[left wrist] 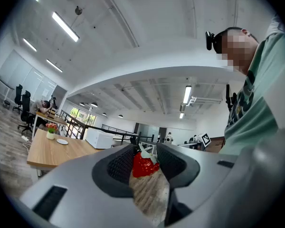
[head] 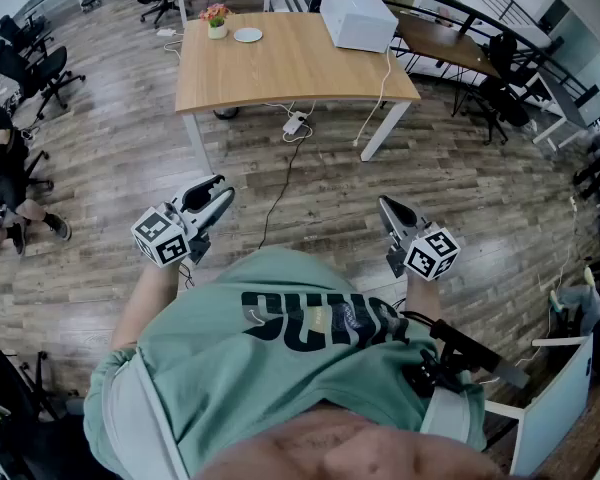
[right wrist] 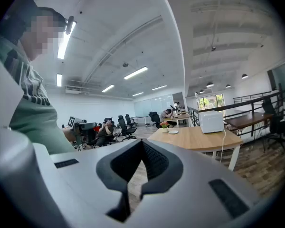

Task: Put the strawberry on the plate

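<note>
Left gripper view: left claw [left wrist: 146, 151] grips a red strawberry [left wrist: 142, 166] — right claw [right wrist: 142, 144] closed, empty — white plate [head: 247, 35] sits on the far counter [head: 300, 68].

Wooden table [head: 280, 68] with a white box [head: 358, 16] and potted flowers [head: 216, 16] — black office chairs [head: 28, 68] to its left

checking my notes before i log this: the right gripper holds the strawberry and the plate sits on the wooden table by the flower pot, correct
Wrong gripper: the left gripper holds the strawberry, as the left gripper view shows. The right gripper is shut on nothing. The plate does sit on the wooden table by the flower pot.
</note>
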{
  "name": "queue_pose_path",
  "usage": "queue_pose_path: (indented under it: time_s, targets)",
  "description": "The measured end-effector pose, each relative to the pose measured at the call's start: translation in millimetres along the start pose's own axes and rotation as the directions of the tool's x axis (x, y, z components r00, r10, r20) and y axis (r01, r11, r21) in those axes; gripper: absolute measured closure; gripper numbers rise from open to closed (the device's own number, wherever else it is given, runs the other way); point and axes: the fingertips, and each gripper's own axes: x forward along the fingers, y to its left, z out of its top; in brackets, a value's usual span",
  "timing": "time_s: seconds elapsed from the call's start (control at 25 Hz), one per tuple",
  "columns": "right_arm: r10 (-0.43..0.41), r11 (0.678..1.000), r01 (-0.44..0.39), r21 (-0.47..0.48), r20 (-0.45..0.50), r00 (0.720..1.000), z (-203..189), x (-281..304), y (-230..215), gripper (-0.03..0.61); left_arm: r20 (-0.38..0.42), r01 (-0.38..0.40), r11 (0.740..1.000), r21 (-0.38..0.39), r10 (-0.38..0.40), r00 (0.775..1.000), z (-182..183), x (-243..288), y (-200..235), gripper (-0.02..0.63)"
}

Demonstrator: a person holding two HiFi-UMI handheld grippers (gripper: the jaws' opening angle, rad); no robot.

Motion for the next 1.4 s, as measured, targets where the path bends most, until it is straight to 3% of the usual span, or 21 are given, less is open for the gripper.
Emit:
queue_pose_path:
  time_s: [0.64,1.4]
  targets:
    - [0.023,1.0,-0.023,-0.007,-0.006,1.0,-2,-6,-3,0.571,0.001,0.002,1.0,0.002,-0.002,1.0,-1,7,-12,0.459]
    - [0.048,0.991,-0.049,0.128,0.008,0.999,-29,-74,-72,0.571,-0.053,0.02,1.0,-0.003,-0.02,0.998,-28,88,-75,0.459]
